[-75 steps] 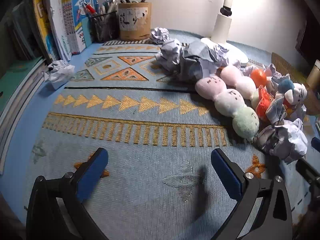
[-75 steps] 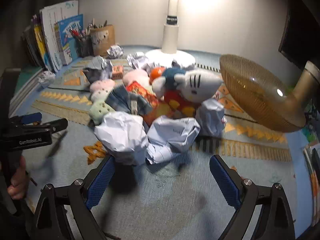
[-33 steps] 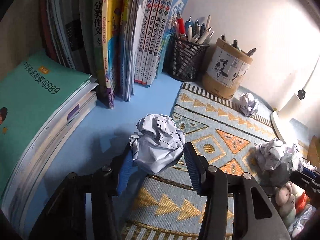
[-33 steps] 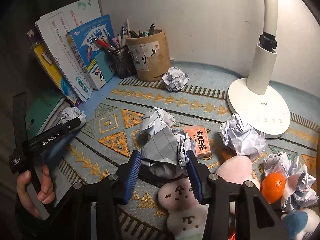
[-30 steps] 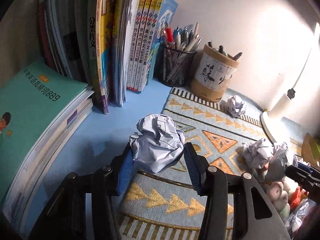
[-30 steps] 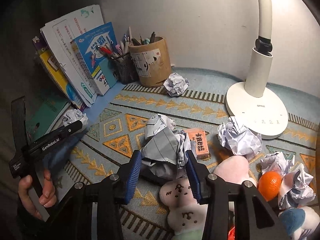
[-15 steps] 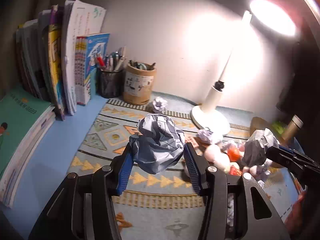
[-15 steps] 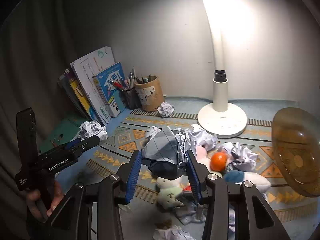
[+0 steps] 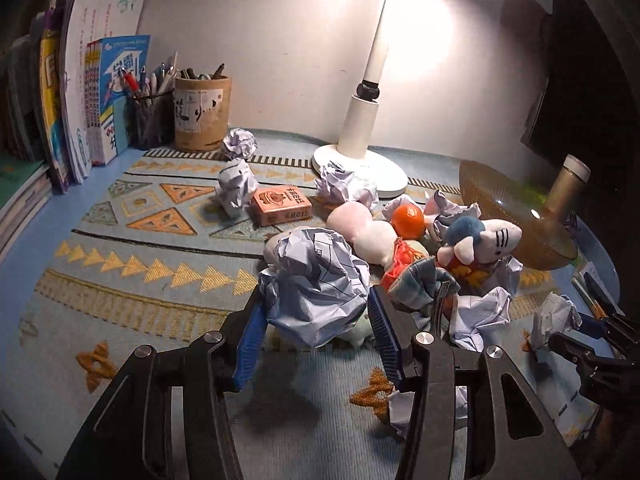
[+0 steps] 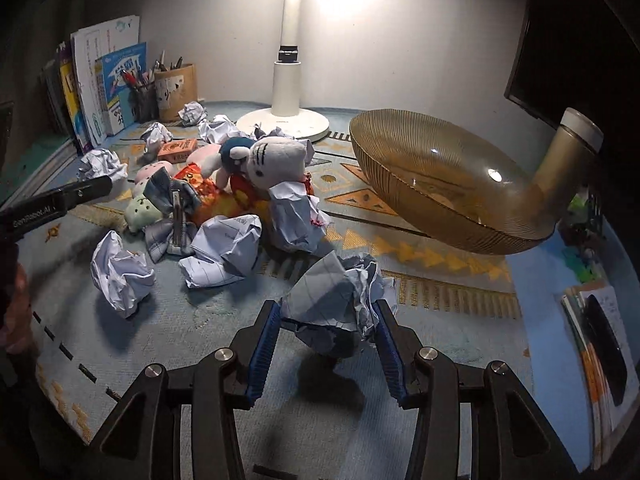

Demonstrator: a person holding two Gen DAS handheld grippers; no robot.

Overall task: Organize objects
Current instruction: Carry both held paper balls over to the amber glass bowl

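Observation:
My left gripper (image 9: pixel 316 306) is shut on a crumpled paper ball (image 9: pixel 316 280), held above the patterned mat near the toy pile. The right wrist view shows that gripper (image 10: pixel 94 186) at the left with its ball (image 10: pixel 100 164). My right gripper (image 10: pixel 326 310) has another crumpled paper ball (image 10: pixel 328 292) between its blue pads (image 10: pixel 264 332). Its jaws are opening, and the paper still touches both pads. It hangs over the mat's near right part, in front of the amber bowl (image 10: pixel 440 168). In the left wrist view the right gripper (image 9: pixel 576 340) is at the far right.
Plush toys (image 10: pixel 276 156), an orange (image 9: pixel 407 221), a small orange box (image 9: pixel 282 204) and several loose paper balls (image 10: pixel 120 272) crowd the mat's middle. A lamp base (image 9: pixel 360 160), pen cups (image 9: pixel 202 118) and books (image 9: pixel 80 100) line the back. A notebook (image 10: pixel 600 340) lies at the right.
Both grippers have carried their paper balls rightward from the book side toward the toys and bowl, and lower. The right jaws stand slightly wider around their ball.

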